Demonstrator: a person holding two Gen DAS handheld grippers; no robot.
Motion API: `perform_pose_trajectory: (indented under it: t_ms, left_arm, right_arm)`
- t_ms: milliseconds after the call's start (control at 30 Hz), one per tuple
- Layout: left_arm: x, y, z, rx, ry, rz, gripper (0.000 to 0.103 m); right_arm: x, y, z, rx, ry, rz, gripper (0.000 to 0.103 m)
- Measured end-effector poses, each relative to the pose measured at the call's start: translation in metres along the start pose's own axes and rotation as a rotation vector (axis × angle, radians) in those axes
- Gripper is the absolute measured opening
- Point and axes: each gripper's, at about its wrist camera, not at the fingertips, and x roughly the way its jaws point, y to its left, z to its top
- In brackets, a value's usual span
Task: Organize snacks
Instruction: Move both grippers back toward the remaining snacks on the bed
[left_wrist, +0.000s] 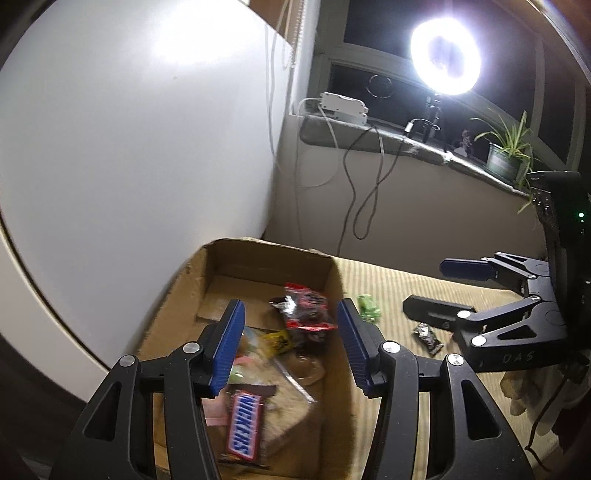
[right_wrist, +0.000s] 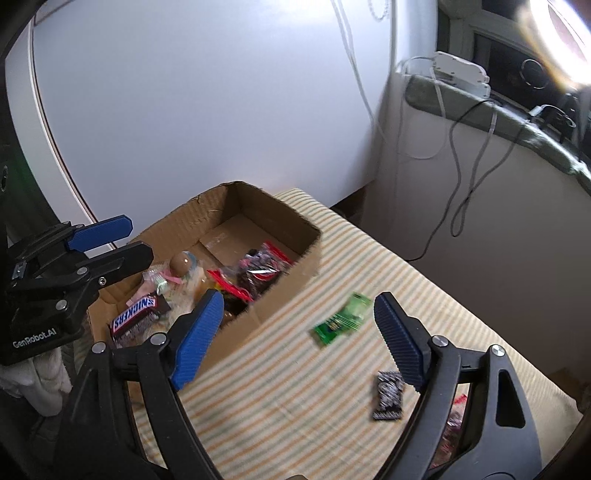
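Left gripper (left_wrist: 290, 321): jaws spread, empty, poised over cardboard box (right_wrist: 280, 291) holding Snickers bar (left_wrist: 244, 428). Right gripper (right_wrist: 299, 317): jaws spread, empty, above striped cloth (right_wrist: 295, 398) near green packet (right_wrist: 341, 319) and black packet (right_wrist: 388, 396).

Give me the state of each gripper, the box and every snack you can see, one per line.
Left gripper: open, empty, over the box.
Right gripper: open, empty, above the striped cloth.
Brown cardboard box: open-topped, partly filled with snacks.
Brown Snickers bar: lying in the box.
Red-and-clear candy bag: in the box.
Green wrapped packet: outside the box, on the cloth.
Black-and-white patterned packet: outside the box, on the cloth.
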Motion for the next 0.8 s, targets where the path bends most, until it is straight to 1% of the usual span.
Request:
perform_pose_trajectory:
  t_ms: [100,267,333,467,567,667,800]
  left_arm:
    - [0.001,-0.012,-0.002,0.007,0.002,-0.028,0.051]
    - [0.009,-0.036,-0.008,0.024,0.020,-0.079,0.051]
    - [0.014,-0.047,-0.010,0.029,0.033,-0.102,0.051]
    - [0.025,-0.067,-0.015,0.042,0.060,-0.142,0.051]
    - [0.036,-0.080,-0.020,0.047,0.089,-0.174,0.050]
    - [0.044,-0.094,-0.026,0.051,0.119,-0.204,0.043]
    - [0.063,-0.110,-0.033,0.054,0.175,-0.237,0.036]
  right_arm:
    - [-0.014,-0.015,-0.010,0.019,-0.010,-0.032,0.086]
    - [-0.041,-0.054,-0.033,0.096,-0.028,-0.087,0.086]
    - [-0.052,-0.074,-0.045,0.133,-0.036,-0.127,0.086]
    - [-0.063,-0.105,-0.068,0.179,-0.020,-0.189,0.086]
    - [-0.065,-0.124,-0.082,0.206,0.005,-0.204,0.086]
    - [-0.063,-0.137,-0.095,0.215,0.031,-0.202,0.086]
    - [-0.055,-0.138,-0.106,0.196,0.062,-0.184,0.086]
